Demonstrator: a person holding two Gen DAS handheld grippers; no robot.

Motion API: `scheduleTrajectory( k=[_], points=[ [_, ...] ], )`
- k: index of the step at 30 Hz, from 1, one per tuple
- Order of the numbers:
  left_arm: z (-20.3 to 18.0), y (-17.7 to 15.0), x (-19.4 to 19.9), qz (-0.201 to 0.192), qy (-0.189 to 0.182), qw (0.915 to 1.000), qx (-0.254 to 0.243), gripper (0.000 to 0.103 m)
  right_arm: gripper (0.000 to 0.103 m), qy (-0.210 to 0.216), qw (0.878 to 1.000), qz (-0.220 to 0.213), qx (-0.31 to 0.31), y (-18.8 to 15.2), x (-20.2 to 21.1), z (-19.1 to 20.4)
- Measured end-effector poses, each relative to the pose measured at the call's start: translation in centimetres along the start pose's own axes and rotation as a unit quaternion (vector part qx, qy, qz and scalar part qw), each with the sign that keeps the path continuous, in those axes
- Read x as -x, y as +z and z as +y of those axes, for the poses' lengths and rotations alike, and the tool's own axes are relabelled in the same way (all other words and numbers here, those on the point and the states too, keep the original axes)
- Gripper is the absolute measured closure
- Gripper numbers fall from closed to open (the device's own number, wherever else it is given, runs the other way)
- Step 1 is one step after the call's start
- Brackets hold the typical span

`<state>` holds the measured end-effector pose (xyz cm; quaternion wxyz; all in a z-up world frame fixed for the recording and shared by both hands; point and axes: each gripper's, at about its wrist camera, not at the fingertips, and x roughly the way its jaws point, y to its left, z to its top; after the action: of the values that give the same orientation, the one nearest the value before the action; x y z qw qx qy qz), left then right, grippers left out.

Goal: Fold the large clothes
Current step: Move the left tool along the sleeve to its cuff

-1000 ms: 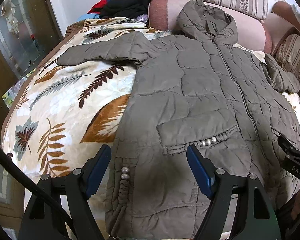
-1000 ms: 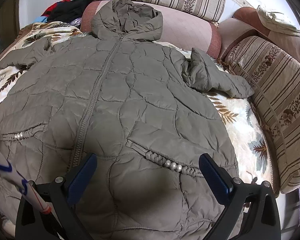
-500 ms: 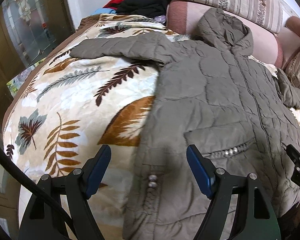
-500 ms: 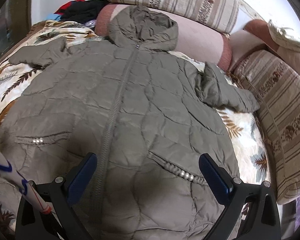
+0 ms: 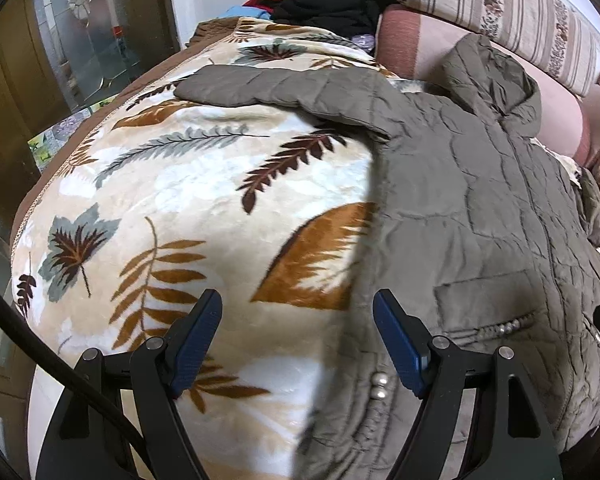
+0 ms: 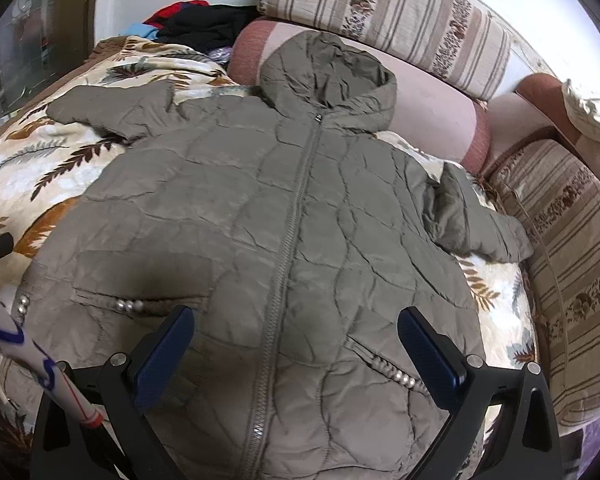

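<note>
An olive-green quilted hooded jacket [image 6: 284, 216] lies flat and zipped, front up, on a leaf-patterned blanket [image 5: 172, 216]. Its hood rests against a pink bolster. One sleeve [image 5: 284, 88] stretches out to the left, the other sleeve [image 6: 476, 220] lies bent at the right. My left gripper [image 5: 298, 340] is open and empty, above the blanket at the jacket's left hem edge [image 5: 380, 384]. My right gripper [image 6: 296, 352] is open and empty, above the jacket's lower front near the zipper.
A pink bolster [image 6: 428, 112] and striped cushions [image 6: 388, 20] line the back; another striped cushion [image 6: 572, 264] stands at the right. A heap of black, red and blue clothes [image 5: 324, 8] lies at the far left corner. A glass door [image 5: 72, 48] is left of the bed.
My left gripper has moved left, off the jacket's hem toward the bare blanket. My right gripper has shifted left toward the zipper. Both stay open.
</note>
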<state>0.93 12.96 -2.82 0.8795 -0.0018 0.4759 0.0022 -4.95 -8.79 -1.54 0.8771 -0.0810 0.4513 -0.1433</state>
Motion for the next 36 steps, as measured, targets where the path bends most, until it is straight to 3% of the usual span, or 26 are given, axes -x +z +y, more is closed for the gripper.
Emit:
scheduleTrajectory(
  k=[9,16,19,27,33,36],
  points=[
    [2.8,2.8,-1.7,0.005,0.010,0.9997,0.023,0.026,0.000,0.023,1.000,-0.007,0.013,1.5,0.1,1.6],
    [7.5,8.9,-4.5,0.008,0.001,0.9968,0.079,0.026,0.000,0.028,1.000,0.002,0.001,1.5,-1.1,1.1],
    [9.8,11.8,-6.4,0.011,-0.021,0.9925,0.120,0.026,0.000,0.031,0.999,0.014,-0.009,1.3,-2.1,0.6],
    [16.6,20.2,-13.6,0.028,-0.106,0.9683,0.224,0.026,0.000,0.039,0.998,0.031,-0.025,1.0,-4.6,-0.5],
    [20.6,22.7,-18.9,0.027,-0.183,0.9367,0.297,0.026,0.000,0.031,0.998,0.046,-0.019,1.2,-6.8,-0.4],
    [21.1,23.3,-21.2,0.029,-0.201,0.9292,0.309,0.026,0.000,0.031,0.997,0.062,-0.018,1.2,-8.2,-0.3]
  ],
)
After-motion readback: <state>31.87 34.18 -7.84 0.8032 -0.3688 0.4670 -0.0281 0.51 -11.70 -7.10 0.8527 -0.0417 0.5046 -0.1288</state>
